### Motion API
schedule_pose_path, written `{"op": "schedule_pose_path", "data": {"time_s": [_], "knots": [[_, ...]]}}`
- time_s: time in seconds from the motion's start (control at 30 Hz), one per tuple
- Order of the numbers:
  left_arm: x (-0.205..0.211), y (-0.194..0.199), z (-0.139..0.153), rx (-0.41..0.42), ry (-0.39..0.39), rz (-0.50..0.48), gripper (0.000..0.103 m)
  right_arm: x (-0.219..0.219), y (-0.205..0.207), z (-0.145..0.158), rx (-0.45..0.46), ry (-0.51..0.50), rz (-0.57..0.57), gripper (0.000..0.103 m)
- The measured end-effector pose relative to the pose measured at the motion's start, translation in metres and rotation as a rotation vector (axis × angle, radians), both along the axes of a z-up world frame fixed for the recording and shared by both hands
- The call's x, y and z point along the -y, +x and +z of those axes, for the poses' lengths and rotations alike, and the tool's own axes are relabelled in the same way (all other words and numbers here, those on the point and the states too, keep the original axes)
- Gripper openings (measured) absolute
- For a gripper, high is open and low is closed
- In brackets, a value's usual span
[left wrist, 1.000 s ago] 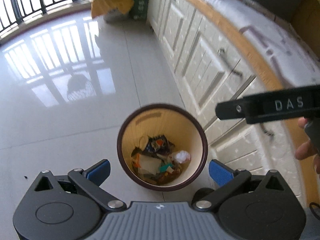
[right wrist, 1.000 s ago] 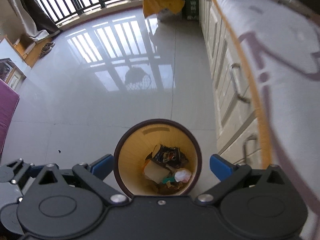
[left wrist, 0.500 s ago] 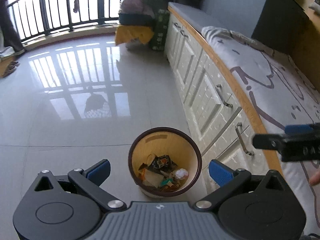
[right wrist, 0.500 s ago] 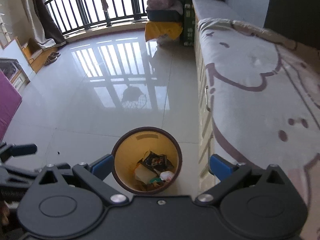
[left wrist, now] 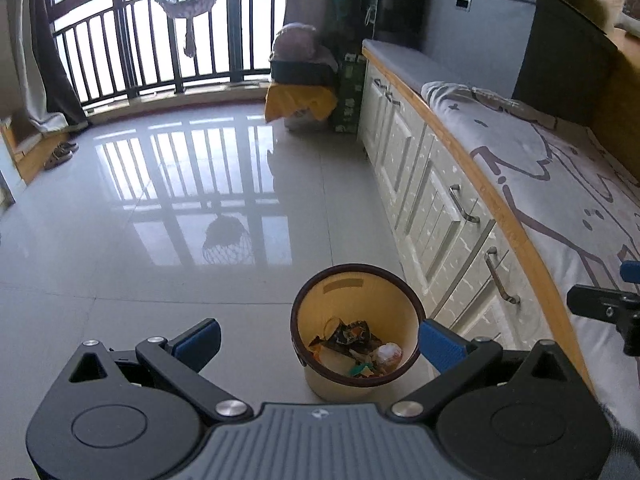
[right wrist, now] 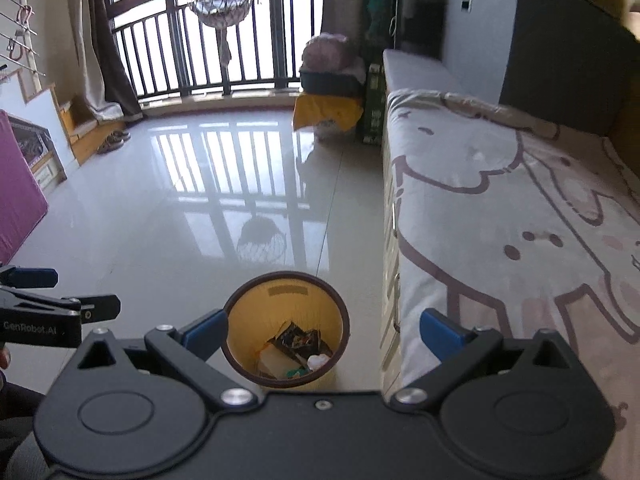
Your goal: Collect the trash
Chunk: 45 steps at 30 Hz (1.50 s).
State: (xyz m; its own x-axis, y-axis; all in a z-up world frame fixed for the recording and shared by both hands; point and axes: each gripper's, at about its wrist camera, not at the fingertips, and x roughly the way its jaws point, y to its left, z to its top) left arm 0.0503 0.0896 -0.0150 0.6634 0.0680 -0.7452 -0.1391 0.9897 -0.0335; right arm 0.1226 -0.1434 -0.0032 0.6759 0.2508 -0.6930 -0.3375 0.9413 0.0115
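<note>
Both grippers have risen above the bin (left wrist: 356, 332), level, jaws spread empty.

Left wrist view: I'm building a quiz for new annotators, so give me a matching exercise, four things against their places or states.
Things:
1. round yellow waste bin with dark rim
2. yellow cloth
3. pair of shoes
4. left gripper

Places or states:
A. draped over a box near the balcony railing
B. on the floor at the far left, by the curtain
C. open and holding nothing
D. on the tiled floor beside the white cabinets, with wrappers inside

Pairs: 1-D, 2-A, 3-B, 4-C
</note>
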Motion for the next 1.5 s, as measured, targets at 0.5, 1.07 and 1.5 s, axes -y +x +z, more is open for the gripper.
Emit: {"op": "schedule_pose_path", "data": {"time_s": [0.5,1.07,1.5], "knots": [[0.006,-0.032,0.006,0.063,0.028,-0.001,0.103,0.011,-0.034,0.004,0.092,0.024,-0.041,0.103],[-0.005,-0.041,0.015,0.080,0.032,0.036,0.103,0.014,-0.045,0.008,0.122,0.034,-0.059,0.103],[0.000,-0.040,0.016,0.089,0.051,0.010,0.103,0.013,-0.050,0.009,0.121,0.033,-0.065,0.103]]}}
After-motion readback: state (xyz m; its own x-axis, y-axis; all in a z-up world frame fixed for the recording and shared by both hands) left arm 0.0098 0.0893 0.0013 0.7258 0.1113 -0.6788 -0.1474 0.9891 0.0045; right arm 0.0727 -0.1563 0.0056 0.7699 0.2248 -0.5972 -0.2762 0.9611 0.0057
